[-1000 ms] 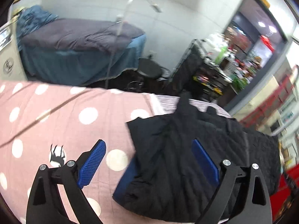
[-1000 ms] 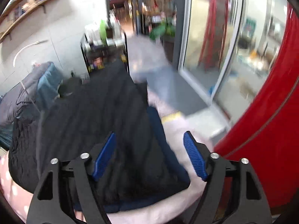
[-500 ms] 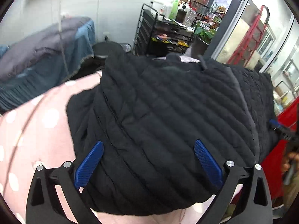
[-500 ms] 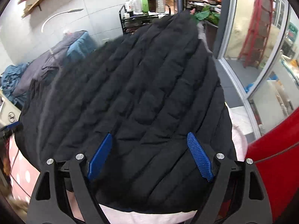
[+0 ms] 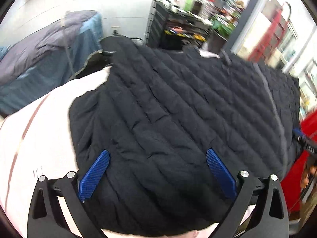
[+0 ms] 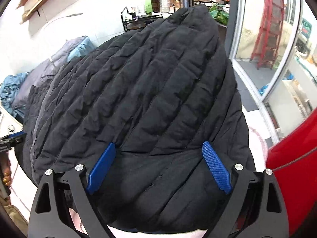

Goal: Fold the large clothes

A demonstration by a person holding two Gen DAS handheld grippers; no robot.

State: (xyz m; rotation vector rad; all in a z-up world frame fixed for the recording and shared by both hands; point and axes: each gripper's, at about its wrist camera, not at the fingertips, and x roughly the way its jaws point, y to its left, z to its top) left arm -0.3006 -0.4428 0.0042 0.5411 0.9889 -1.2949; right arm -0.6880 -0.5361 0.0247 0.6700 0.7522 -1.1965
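Jacket: the black quilted jacket [image 5: 178,119] now fills the space between and ahead of your fingers, spread on the pink bed cover [image 5: 45,130].
Left gripper [image 5: 157,171]: fingers wide, nothing pinched.
Right gripper [image 6: 159,165]: fingers have just spread wider, jacket below them, not gripped.
Change: you've dropped both in close over the hem.
Meaning: you look ready to grab the near edge.

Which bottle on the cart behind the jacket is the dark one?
The brown pump bottle, in the right wrist view. It stands between a green bottle on its left and a clear bottle on its right.
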